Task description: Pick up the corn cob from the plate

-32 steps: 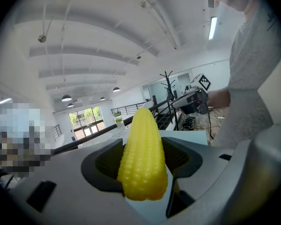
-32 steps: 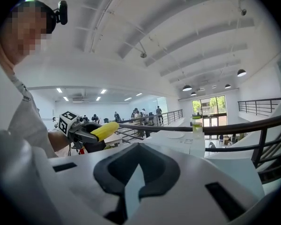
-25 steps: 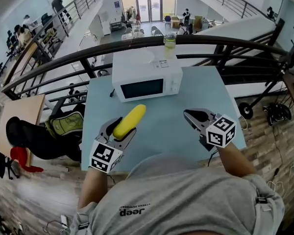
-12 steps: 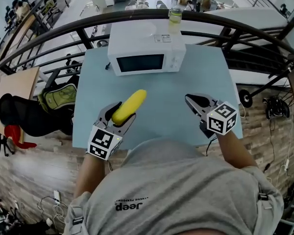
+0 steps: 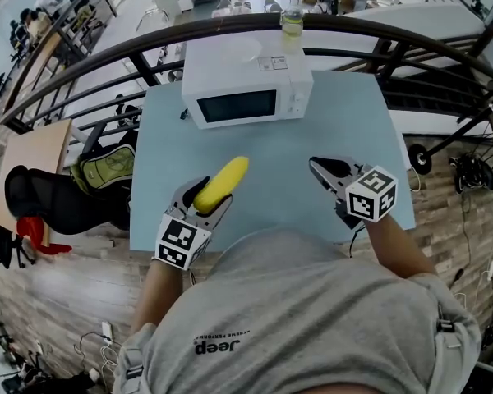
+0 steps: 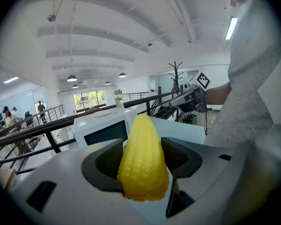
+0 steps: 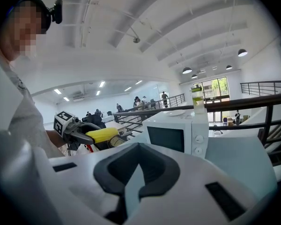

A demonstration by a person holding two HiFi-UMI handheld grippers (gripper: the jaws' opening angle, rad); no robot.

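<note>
A person in a grey shirt stood at a pale blue table point(image 5: 337, 130), seen from above, with a two-jaw gripper in each hand. The left gripper point(image 5: 212, 197) was clamped on a yellow corn cob point(image 6: 143, 161). Its dark pads pressed on either side of the cob's thick end. The tapered end pointed forward and a little upward, toward a white microwave point(image 5: 246, 89) at the far side of the table. The cob was over the near part of the table, well apart from the microwave.

The right gripper point(image 5: 324, 173) was off to the right, over the table. Its jaws were drawn together with nothing between them.

On top of the microwave stood a bottle point(image 5: 293, 21) of greenish liquid. Beside it lay a flat white disc point(image 5: 245, 49), probably the plate, though it was too pale against the white top to be sure. No corn lay on it.

Judged from this, the pick-up itself looked done: the cob was off any plate and carried wholly by the left gripper. The next move seemed to call mainly for a steady, firm hold. The cob was round and gripped near one end, so its long free end could tip or twist between the pads if the squeeze eased.
</note>
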